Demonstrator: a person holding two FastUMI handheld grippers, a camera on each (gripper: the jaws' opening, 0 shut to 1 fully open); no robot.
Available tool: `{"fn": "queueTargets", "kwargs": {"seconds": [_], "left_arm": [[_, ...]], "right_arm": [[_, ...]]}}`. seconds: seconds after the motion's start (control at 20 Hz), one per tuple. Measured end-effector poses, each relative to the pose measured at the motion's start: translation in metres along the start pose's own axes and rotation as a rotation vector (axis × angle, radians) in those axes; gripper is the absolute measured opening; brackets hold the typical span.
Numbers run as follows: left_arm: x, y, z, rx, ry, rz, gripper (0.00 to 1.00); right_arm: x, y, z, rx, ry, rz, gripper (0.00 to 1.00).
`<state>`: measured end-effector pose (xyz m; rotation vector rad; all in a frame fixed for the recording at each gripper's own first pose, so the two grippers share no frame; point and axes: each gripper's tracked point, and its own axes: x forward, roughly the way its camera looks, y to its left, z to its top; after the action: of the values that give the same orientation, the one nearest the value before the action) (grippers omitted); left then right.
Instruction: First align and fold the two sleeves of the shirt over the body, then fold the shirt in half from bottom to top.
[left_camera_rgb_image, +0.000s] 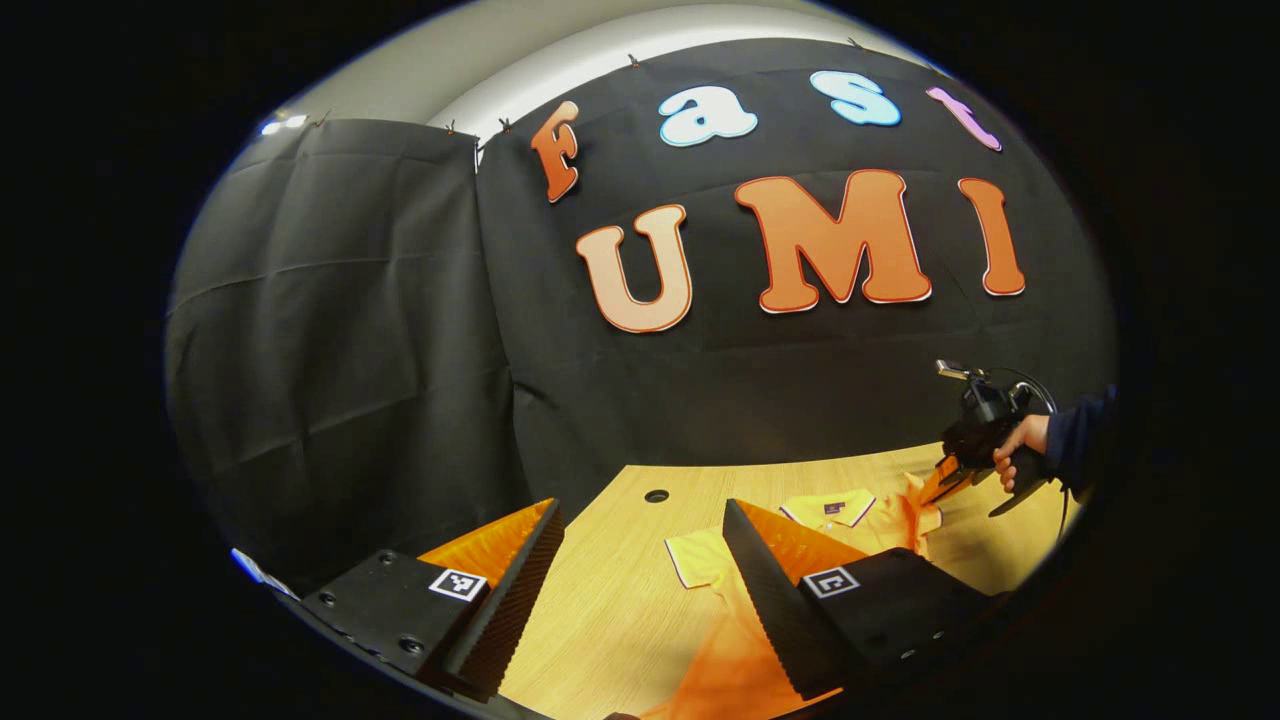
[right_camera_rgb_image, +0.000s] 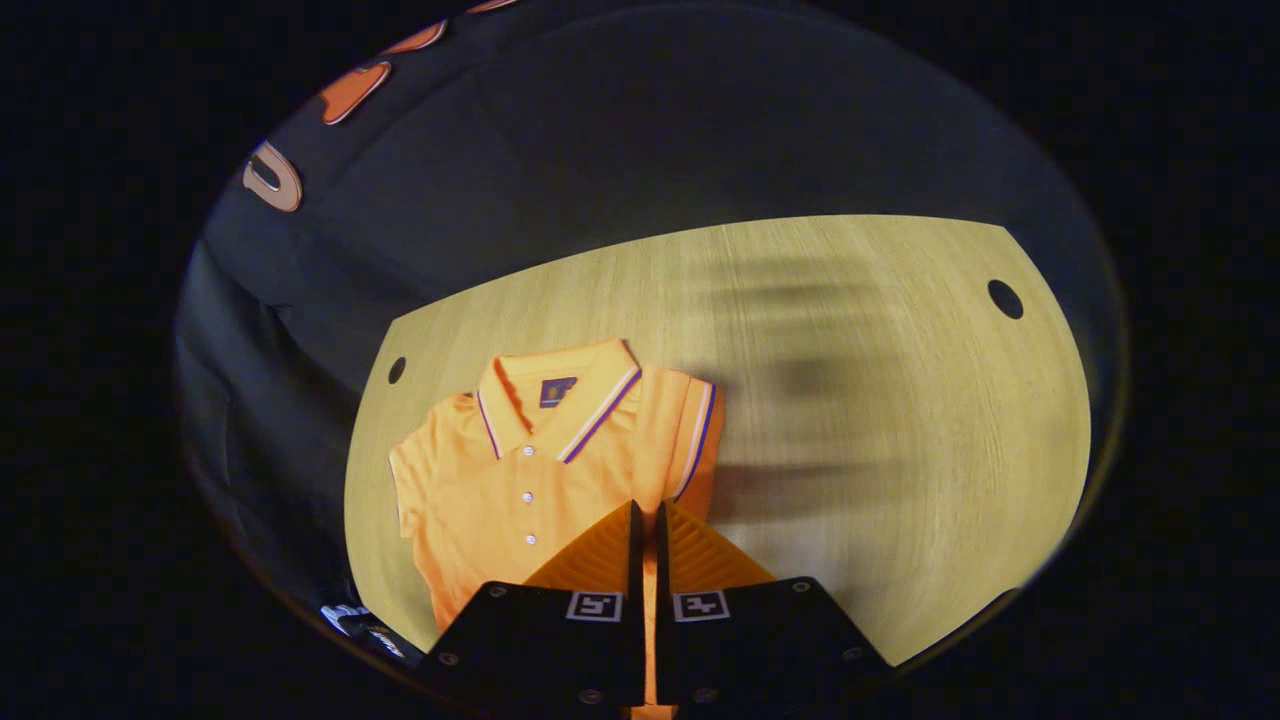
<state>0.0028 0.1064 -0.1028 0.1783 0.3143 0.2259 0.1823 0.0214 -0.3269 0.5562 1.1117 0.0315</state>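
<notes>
Orange shirt (right_camera_rgb_image: 520, 480) flat on wooden table (right_camera_rgb_image: 850, 400), nothing containing it.

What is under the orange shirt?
The shirt lies flat on a wooden table, which shows all around it. The part of the table right beneath the cloth is covered, so anything there cannot be seen.
</notes>
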Motion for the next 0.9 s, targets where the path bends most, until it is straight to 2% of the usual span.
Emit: {"fn": "queueTargets", "kwargs": {"seconds": [0.25, 0.3, 0.45, 0.55, 0.65, 0.75, 0.8, 0.85, 0.9], "left_arm": [[0.000, 0.002, -0.006, -0.001, 0.016, 0.022, 0.99], [0.001, 0.002, -0.007, -0.007, 0.022, 0.025, 0.99], [0.001, 0.004, -0.010, -0.019, 0.037, 0.035, 0.99], [0.006, 0.003, -0.012, -0.031, 0.051, 0.038, 1.00], [0.012, 0.001, -0.014, -0.047, 0.068, 0.026, 0.99], [0.022, 0.003, -0.016, -0.052, 0.078, 0.015, 0.99], [0.030, 0.003, -0.016, -0.057, 0.086, 0.007, 0.99], [0.037, 0.002, -0.020, -0.064, 0.101, -0.006, 0.99], [0.047, 0.002, -0.024, -0.076, 0.117, -0.021, 0.99]], "right_arm": [[0.002, 0.043, -0.006, 0.003, 0.030, 0.105, 0.05], [0.001, 0.051, -0.006, 0.012, 0.038, 0.141, 0.14], [-0.006, 0.073, -0.004, 0.028, 0.034, 0.231, 0.22], [-0.015, 0.073, -0.003, 0.023, 0.030, 0.242, 0.25], [-0.020, 0.068, 0.001, -0.020, -0.014, 0.223, 0.33], [-0.035, 0.066, 0.006, -0.062, -0.069, 0.220, 0.48], [-0.045, 0.067, 0.010, -0.075, -0.100, 0.222, 0.60], [-0.054, 0.067, 0.012, -0.085, -0.129, 0.221, 0.53], [-0.063, 0.064, 0.015, -0.093, -0.160, 0.217, 0.73]]}}
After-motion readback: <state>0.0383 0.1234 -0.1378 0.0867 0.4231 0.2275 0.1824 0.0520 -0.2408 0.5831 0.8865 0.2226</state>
